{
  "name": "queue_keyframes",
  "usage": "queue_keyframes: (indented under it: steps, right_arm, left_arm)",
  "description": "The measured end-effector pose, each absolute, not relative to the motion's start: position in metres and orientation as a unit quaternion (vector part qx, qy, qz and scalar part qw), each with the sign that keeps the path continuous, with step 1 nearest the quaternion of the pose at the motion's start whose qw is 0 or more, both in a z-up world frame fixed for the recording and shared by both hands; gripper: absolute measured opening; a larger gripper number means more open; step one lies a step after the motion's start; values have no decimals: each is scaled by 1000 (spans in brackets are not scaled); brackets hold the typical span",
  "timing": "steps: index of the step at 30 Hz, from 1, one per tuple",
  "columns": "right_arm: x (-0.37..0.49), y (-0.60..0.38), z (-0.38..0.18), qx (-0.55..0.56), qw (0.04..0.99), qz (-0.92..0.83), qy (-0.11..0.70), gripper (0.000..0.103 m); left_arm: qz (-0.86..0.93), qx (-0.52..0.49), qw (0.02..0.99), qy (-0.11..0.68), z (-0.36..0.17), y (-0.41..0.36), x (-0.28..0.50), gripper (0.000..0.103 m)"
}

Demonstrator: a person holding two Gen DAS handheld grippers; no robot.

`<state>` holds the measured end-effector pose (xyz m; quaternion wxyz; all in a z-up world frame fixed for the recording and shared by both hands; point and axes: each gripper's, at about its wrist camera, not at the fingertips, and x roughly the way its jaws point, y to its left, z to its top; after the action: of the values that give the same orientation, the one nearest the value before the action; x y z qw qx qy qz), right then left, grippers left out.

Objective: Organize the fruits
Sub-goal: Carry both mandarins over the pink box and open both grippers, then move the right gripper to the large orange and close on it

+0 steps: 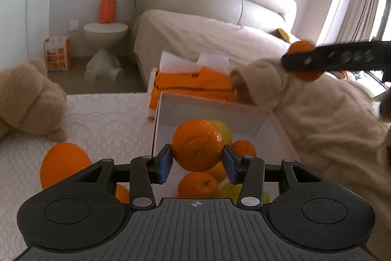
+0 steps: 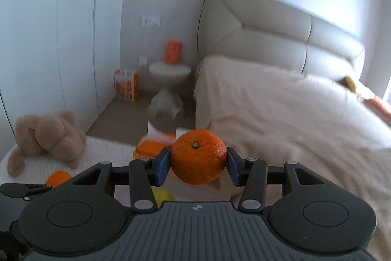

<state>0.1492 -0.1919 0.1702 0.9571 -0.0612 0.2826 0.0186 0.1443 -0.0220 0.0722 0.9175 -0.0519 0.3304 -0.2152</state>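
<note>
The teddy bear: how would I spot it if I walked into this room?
Start at the big bed with the padded headboard. In front of it lies a white quilted surface, and the teddy bear is slumped at its far left corner. It is the only tan, fluffy thing there; the things around it are smooth orange fruit.

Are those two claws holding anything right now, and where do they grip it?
Yes. The left claw pinches one orange by its sides; the right claw pinches another orange likewise.

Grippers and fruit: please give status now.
Left gripper shut on a mandarin above the white box. Right gripper shut on another mandarin. Nothing blocking.
</note>
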Motion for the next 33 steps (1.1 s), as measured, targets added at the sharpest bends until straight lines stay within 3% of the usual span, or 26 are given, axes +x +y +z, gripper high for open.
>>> queue_keyframes:
  steps: [5,10,18,33]
  right_arm:
    - [165,-185,126,-56,942,20,331,48]
    - [175,-187,90,-50,928,20,368,48]
    - [180,-198,53,-42,915,15,401,48]
    - [154,-180,87,-14,931,74,356,53]
  left_arm:
    - [-219,-64,904,362,54,-25,154,50]
    - [-210,-17,913,350,53,-38,145,50]
    - [-204,-30,921,331,63,-25,131,50]
    - [-82,-102,958,255,60,77,86,49]
